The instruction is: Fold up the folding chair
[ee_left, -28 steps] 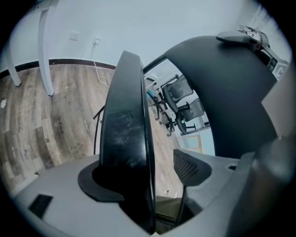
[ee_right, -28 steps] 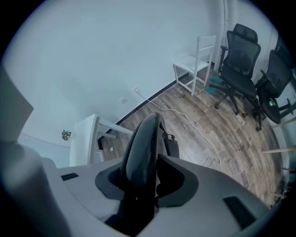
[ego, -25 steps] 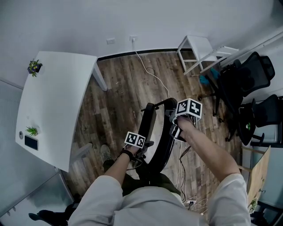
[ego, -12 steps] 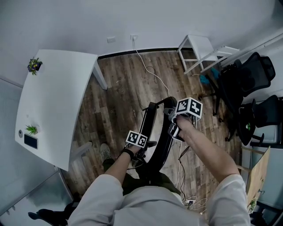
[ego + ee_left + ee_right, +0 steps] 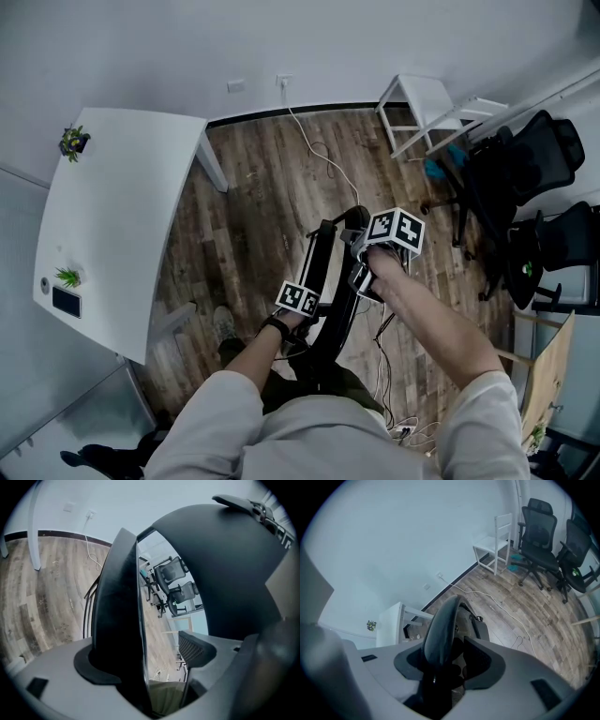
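On the wood floor directly in front of the person, how does the folding chair stand? (Trainee)

Upright and nearly flat, with its two frame halves close together, between both grippers. The left gripper straddles a dark panel edge. Its jaws have just been opening and stand wide, with one pad beside the panel and the other clear of it. The right gripper straddles the rounded top rail. Its jaws have also just been opening, and a gap shows at one pad. Neither gripper clamps the chair. (Technician)

How will it handle? (Trainee)

Judgement only: the frame is rigid with no give, and its moderate weight sits high. Folded, the footprint is narrow, so the chair likely tips sideways when unsupported. The rail looks smooth, so pads may slide along it. Take hold on the top rail or a side tube, away from the hinge links, which can pinch. Avoid the flat panel edge, which is too broad for a secure bite. (Technician)

What surrounds it? (Trainee)

A white worktop lies well apart on the left. Black office chairs stand well apart on the right. (Technician)
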### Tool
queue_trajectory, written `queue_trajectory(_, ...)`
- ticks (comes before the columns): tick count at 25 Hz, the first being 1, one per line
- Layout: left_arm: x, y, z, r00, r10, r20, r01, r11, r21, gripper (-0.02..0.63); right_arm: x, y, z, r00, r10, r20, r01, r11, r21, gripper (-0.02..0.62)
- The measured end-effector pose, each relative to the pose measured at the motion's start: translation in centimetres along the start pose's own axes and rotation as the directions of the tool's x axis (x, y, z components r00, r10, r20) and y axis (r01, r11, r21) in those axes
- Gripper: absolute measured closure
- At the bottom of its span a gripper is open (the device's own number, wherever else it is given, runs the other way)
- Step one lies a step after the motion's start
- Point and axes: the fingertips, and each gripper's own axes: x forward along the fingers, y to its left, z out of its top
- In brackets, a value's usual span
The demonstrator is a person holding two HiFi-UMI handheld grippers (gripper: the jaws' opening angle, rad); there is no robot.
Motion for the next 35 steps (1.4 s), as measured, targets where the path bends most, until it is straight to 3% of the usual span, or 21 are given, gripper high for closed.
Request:
queue_trajectory(16,0.9,-0.2,-1.3,0.991,0.078,-0.105,-0.073,0.996,0.047,0.219,0.4,1.1,0.0,1.000,-0.005,0.020,0.005,1.000,0.007,0.385)
queue_trajectory(20,0.0,0.4,-2.6,0.974,0.168,-0.151,-0.161,0.985,0.059,0.428,0.5,2.1,0.0,0.998,0.055,0.029,-0.056,0.998,0.036,0.357)
queue_trajectory(22,-0.1,0.3,-2.7,0.974,0.167,-0.153,-0.161,0.986,0.047,0.430,0.4,3.0,0.0,0.994,0.103,0.032,-0.104,0.994,0.028,0.288)
queue_trajectory(24,-0.2,0.5,-2.5,0.975,0.162,-0.151,-0.156,0.987,0.049,0.430,0.3,3.6,-0.1,0.990,0.137,0.025,-0.137,0.991,0.006,0.267)
queue_trajectory(29,-0.7,1.1,-2.7,0.973,0.164,-0.160,-0.158,0.986,0.053,0.423,-0.9,4.7,-0.7,0.979,0.202,-0.006,-0.202,0.979,-0.018,0.258)
queue_trajectory(35,-1.8,2.1,-2.5,0.976,0.155,-0.153,-0.147,0.987,0.060,0.423,-1.2,6.9,-1.7,0.973,0.218,-0.076,-0.226,0.968,-0.111,0.256)
